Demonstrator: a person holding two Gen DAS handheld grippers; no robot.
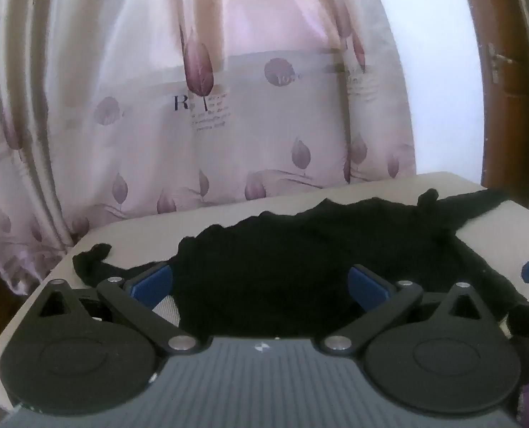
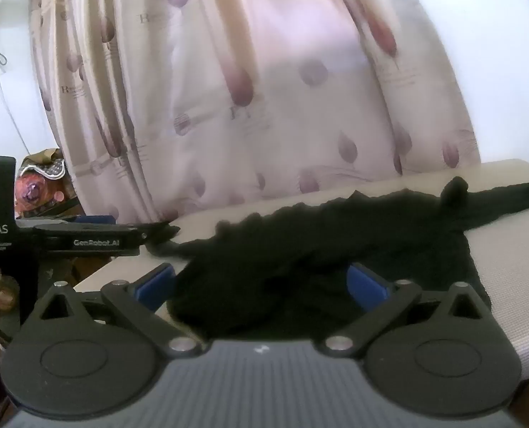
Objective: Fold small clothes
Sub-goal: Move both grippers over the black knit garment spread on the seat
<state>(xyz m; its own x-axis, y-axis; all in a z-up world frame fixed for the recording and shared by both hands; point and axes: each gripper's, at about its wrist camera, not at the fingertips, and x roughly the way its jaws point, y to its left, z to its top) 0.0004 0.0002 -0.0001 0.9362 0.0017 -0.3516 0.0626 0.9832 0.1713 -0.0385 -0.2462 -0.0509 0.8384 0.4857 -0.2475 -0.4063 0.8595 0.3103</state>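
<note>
Black garment [image 1: 300, 249] lies spread flat on the table [image 1: 496, 239], straps trailing far left and far right. We hover both grippers at its near edge, left [image 1: 260, 281] and right [image 2: 260, 283], jaws fully wide, gripping nothing. Pre-grasp step; next we pinch near hem, fold away

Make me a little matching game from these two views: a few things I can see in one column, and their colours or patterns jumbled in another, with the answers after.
Things:
1. garment
2. table
3. curtain
4. fingers of the left gripper

Colours or patterns:
A. blue pads
B. pale pink with purple leaves
C. black
D. beige

Pairs: 1-C, 2-D, 3-B, 4-A
</note>
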